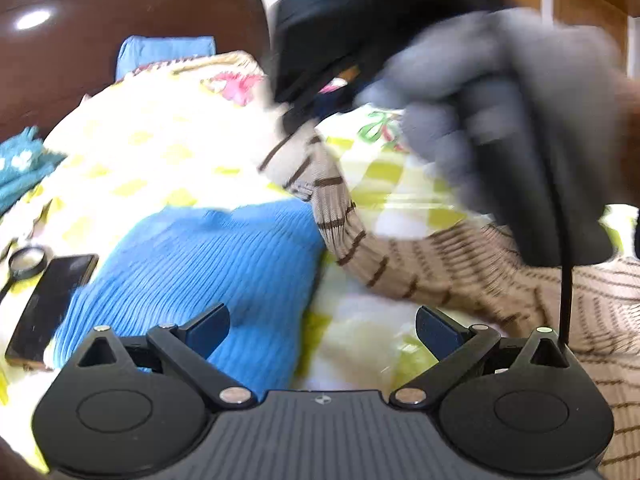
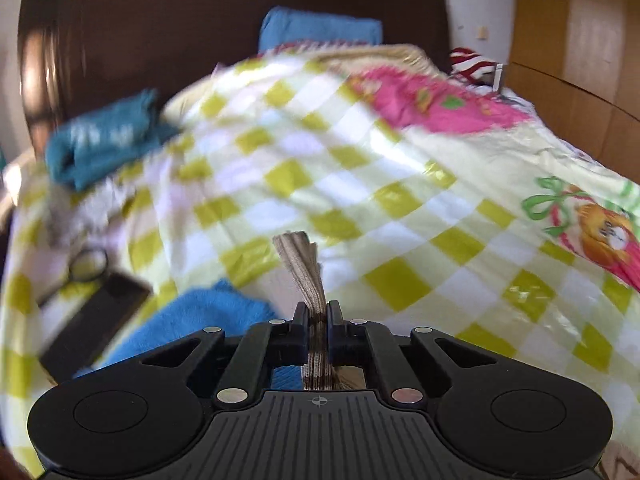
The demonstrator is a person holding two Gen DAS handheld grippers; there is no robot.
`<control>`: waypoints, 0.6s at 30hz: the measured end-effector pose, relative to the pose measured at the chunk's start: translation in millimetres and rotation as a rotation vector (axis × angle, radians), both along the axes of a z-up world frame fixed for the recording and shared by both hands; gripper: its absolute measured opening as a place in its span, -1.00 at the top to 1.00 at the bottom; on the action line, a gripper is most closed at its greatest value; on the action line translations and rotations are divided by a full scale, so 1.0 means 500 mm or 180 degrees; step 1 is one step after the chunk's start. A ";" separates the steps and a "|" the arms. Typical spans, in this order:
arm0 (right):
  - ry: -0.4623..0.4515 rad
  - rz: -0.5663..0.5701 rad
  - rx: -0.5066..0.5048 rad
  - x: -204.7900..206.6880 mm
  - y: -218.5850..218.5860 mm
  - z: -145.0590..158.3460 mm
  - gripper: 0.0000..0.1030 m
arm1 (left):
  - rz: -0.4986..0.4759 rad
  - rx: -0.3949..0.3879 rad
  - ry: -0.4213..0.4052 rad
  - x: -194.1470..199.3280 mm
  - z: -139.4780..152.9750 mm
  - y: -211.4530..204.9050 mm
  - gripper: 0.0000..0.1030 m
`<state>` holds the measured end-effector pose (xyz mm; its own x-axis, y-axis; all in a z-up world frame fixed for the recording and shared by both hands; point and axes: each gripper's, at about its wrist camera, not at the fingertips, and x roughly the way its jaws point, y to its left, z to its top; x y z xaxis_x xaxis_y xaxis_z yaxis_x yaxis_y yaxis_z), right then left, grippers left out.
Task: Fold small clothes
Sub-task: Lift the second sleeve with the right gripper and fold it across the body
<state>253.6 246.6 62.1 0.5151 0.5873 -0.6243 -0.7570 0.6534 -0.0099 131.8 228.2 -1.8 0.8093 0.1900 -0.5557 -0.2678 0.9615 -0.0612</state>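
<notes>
- The beige striped sweater [image 1: 460, 272] is held only by the cuff of 1 sleeve [image 1: 316, 184], so a slip out of the grip is judged possible if the sleeve is pulled hard while the body of the garment drags on the checked bedspread [image 1: 132, 160].
- The folded blue knit garment [image 1: 200, 264] lies just left of the sweater; it is judged that it could be brushed and unfolded if the sleeve is swung across it.
- A phone [image 1: 48, 308] and a magnifying glass [image 1: 26, 264] lie at the near left of the bed, beside the blue garment; they could be knocked if cloth is dragged that way.
- Both views are blurred, so fine contact cannot be told.
- The right gripper [image 2: 318, 320] is clamped on the sleeve cuff: its jaws are nearly together, with ribbed beige cloth bunched between them and sticking out beyond the tips.
- The left gripper [image 1: 322, 332] is spread wide, with nothing between its fingers [image 1: 208, 328]; it hangs above the near edge of the blue garment and the bedspread, and no touch on the sweater is seen.
- The sweater's body lies at the near right of the bed, its sleeve raised toward the far middle.
</notes>
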 end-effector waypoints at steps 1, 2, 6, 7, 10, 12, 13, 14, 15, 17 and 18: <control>0.0017 -0.0087 0.0127 0.003 -0.038 0.029 0.88 | -0.0052 0.0025 -0.0042 0.002 0.010 -0.012 -1.00; 0.0035 -0.0178 0.0264 0.006 -0.082 0.057 0.88 | -0.0113 0.0058 -0.0086 0.004 0.020 -0.026 -1.00; 0.0142 -0.0738 0.0836 0.018 -0.306 0.141 0.88 | -0.0386 0.0201 -0.0223 0.018 0.056 -0.103 -1.00; 0.0162 -0.0905 0.0969 0.017 -0.371 0.152 0.88 | -0.0468 0.0226 -0.0240 0.021 0.064 -0.130 -1.00; 0.0189 -0.1423 0.1269 -0.001 -0.561 0.159 0.88 | -0.0751 0.0341 -0.0250 0.038 0.067 -0.199 -1.00; 0.0238 -0.1764 0.1408 -0.019 -0.679 0.141 0.88 | -0.0948 0.0446 -0.0209 0.050 0.063 -0.259 -1.00; 0.0245 -0.1907 0.1412 -0.026 -0.729 0.126 0.88 | -0.1045 0.0503 -0.0171 0.058 0.055 -0.293 -1.00; 0.0258 -0.2048 0.1367 -0.030 -0.769 0.101 0.88 | -0.1147 0.0552 -0.0130 0.066 0.048 -0.325 -1.00; 0.0298 -0.2213 0.1308 -0.031 -0.806 0.071 0.88 | -0.1247 0.0603 -0.0070 0.072 0.035 -0.352 -1.00; 0.0473 -0.2507 0.1242 -0.029 -0.873 0.002 0.88 | -0.1402 0.0753 0.0071 0.087 0.010 -0.399 -1.00; 0.0566 -0.2633 0.1225 -0.027 -0.901 -0.031 0.87 | -0.1465 0.0839 0.0126 0.089 -0.002 -0.424 -1.00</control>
